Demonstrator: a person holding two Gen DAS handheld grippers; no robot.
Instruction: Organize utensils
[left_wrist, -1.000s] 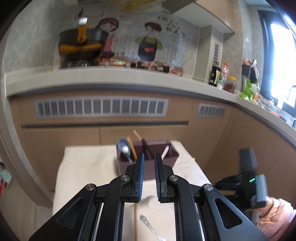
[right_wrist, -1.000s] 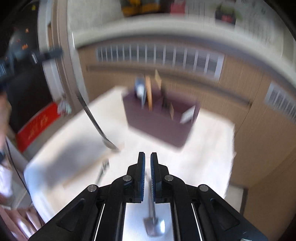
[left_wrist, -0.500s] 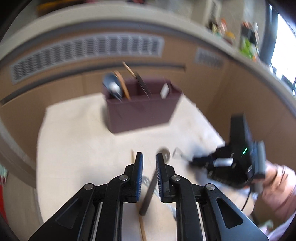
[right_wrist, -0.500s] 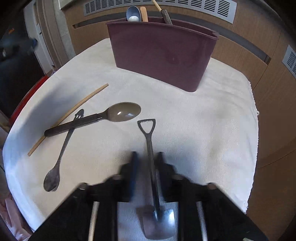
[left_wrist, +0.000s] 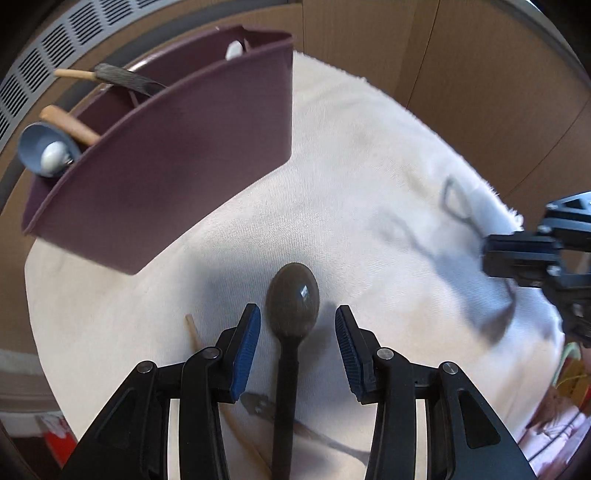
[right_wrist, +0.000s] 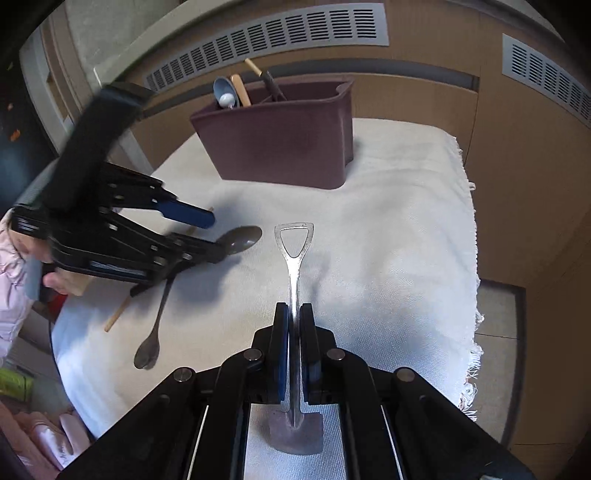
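1. The left gripper (left_wrist: 297, 332) points steeply down over the cloth (left_wrist: 369, 192), its jaws opening, with the dark spoon (left_wrist: 293, 306) lying between the blue pads (left_wrist: 245, 347), which are not touching it.
2. The right gripper (right_wrist: 293, 317) is clamped narrow on the handle of a shovel-shaped spoon (right_wrist: 294, 258), whose looped end points toward the caddy (right_wrist: 280, 144).
3. The caddy stands at the far side of the cloth with a blue ladle (left_wrist: 40, 153) and wooden handles inside.
4. Left of the dark spoon lie a chopstick (right_wrist: 118, 314) and a metal utensil (right_wrist: 155, 325), probably a fork-tipped spoon; the far end is hidden.
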